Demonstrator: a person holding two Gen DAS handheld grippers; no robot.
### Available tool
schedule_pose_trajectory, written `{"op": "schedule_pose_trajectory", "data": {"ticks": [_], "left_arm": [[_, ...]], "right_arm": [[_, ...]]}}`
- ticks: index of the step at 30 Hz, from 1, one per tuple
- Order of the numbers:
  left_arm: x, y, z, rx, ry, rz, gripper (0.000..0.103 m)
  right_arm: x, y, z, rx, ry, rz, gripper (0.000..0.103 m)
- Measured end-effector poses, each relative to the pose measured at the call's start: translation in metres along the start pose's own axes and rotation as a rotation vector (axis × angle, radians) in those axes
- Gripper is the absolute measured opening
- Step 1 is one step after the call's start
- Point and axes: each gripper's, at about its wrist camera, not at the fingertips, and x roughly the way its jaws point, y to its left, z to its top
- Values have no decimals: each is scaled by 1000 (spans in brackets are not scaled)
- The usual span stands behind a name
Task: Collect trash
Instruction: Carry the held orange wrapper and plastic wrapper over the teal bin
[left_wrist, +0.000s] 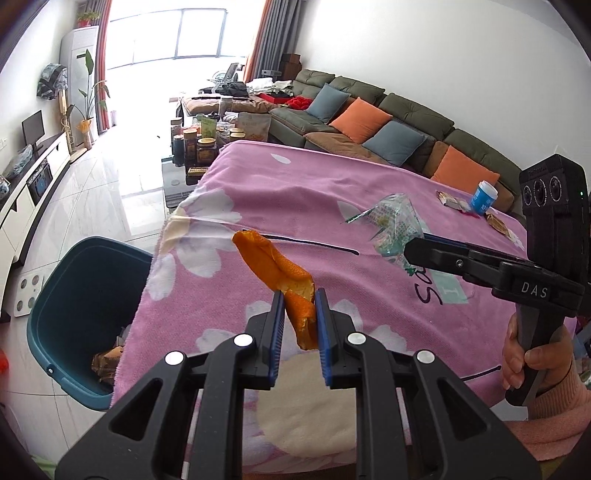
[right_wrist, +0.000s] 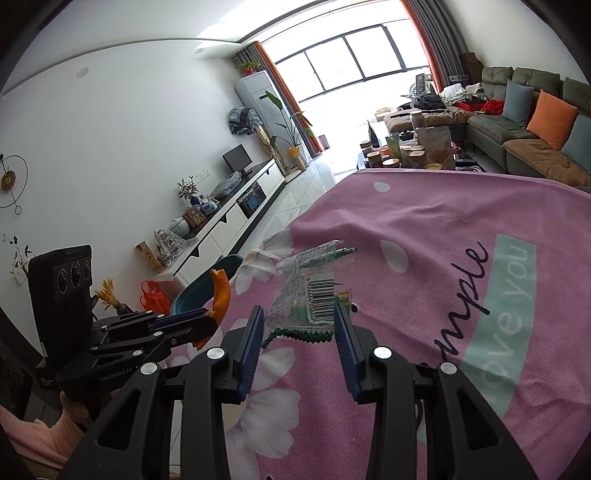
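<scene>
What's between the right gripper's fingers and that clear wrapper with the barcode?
Nothing: in the right wrist view the open right gripper already straddles the clear wrapper, with only pink tablecloth beneath.

Bin (left_wrist: 70, 295) interior partly hidden by blanket (left_wrist: 332, 206); cup (left_wrist: 484, 197) label txt too small.

"DAS" marks the right tool (left_wrist: 408, 251); "GenRobot.AI" the left tool (right_wrist: 210, 317); "love you" the pink cloth (right_wrist: 424, 229).

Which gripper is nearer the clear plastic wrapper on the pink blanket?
Right. The right gripper is open with the wrapper just ahead, between its fingers. The left gripper, shut on an orange peel, sits off toward the bin.
</scene>
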Motion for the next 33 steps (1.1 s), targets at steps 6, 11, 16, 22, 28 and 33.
{"op": "schedule_pose_trajectory", "data": {"ticks": [6,11,16,22,28,33], "left_arm": [[-10,18,-2,-34,-16,31,17],[-18,33,-5,-64,-30,58,17],[-26,48,-7,-86,-41,83,17],[-33,60,-9,-104,-51,110,17],[-39,73,-11,-123,-56,134,17],[-43,84,-14,-140,-59,162,17]], "right_arm": [[20,19,2,-25,31,40,37],[35,32,4,-49,54,67,37],[47,45,6,-68,72,89,37],[60,55,11,-86,94,115,37],[73,65,13,-98,116,138,37],[82,73,15,-109,134,157,37]]}}
